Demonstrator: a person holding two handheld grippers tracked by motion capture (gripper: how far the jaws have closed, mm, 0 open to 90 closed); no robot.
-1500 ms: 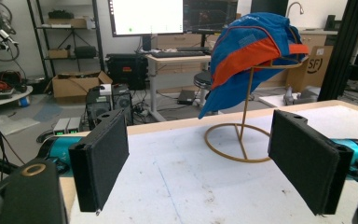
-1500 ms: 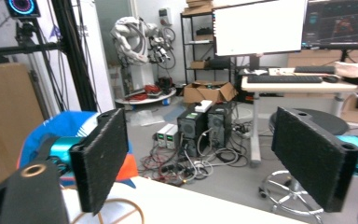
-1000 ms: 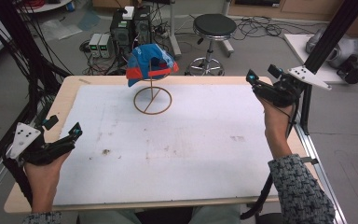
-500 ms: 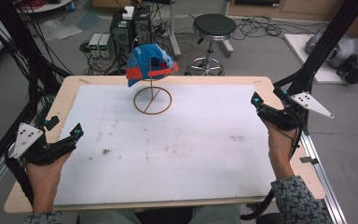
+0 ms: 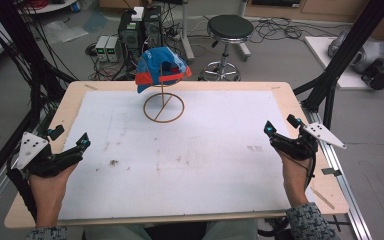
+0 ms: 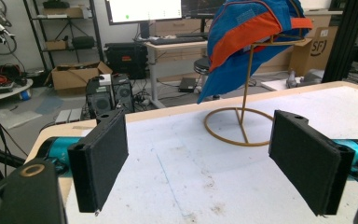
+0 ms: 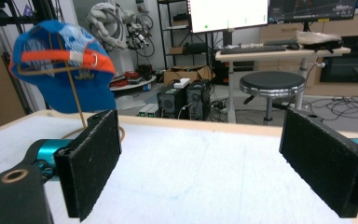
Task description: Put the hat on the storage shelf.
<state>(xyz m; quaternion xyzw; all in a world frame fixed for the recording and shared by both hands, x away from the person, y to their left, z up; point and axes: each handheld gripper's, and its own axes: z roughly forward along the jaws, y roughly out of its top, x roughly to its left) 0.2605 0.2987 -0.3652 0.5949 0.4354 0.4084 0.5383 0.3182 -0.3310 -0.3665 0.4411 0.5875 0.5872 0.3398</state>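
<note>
White-topped table (image 5: 210,165) under the lights, blue-and-orange cap (image 5: 161,68) perched on its wire stand (image 5: 163,106) at the far edge, left gripper (image 5: 69,144) and right gripper (image 5: 281,128) low at opposite sides, fingers spread wide, nothing held.

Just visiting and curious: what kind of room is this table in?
Probably a lab or workshop: computer towers and loose cables on the floor, monitors on a desk, a work stool.
</note>
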